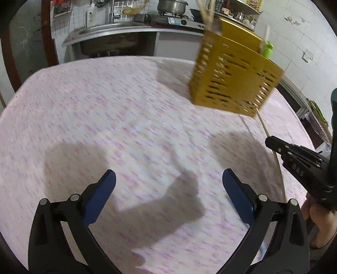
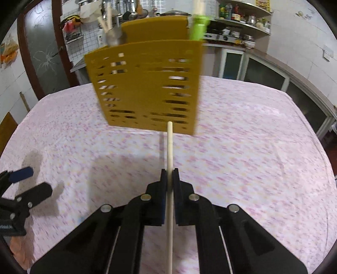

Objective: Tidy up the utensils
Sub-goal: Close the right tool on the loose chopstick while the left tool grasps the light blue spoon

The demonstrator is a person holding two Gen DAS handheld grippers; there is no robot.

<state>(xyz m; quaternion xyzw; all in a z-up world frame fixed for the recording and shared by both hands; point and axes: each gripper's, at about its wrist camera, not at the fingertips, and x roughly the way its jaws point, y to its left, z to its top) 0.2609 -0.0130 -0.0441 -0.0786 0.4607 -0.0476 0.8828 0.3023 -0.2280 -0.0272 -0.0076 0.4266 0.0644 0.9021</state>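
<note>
I had the right gripper (image 2: 169, 179) clamped on a thin pale wooden stick (image 2: 169, 147), most likely a chopstick, its pads pressed flat against either side of the shaft with no gap showing. The stick ran forward from the jaws toward the yellow slotted utensil holder (image 2: 147, 84), which stood on the pink-patterned tablecloth (image 2: 252, 158); its tip reached the foot of the holder's front wall, though I could not tell whether it touched. I judged the stick light, stiff and round, so prone to roll or pivot between flat pads; a hold nearer its middle seemed safest, and my grip sat some way back from the far tip, with more shaft trailing behind toward the camera. The holder already carried a green-handled utensil (image 2: 199, 27) and some pale handles (image 2: 107, 19) standing upright in it. It looked like thin plastic, easy to nudge or tip. My left gripper (image 1: 168, 185) hung spread wide over bare cloth, holding and touching nothing, well short of the holder
</note>
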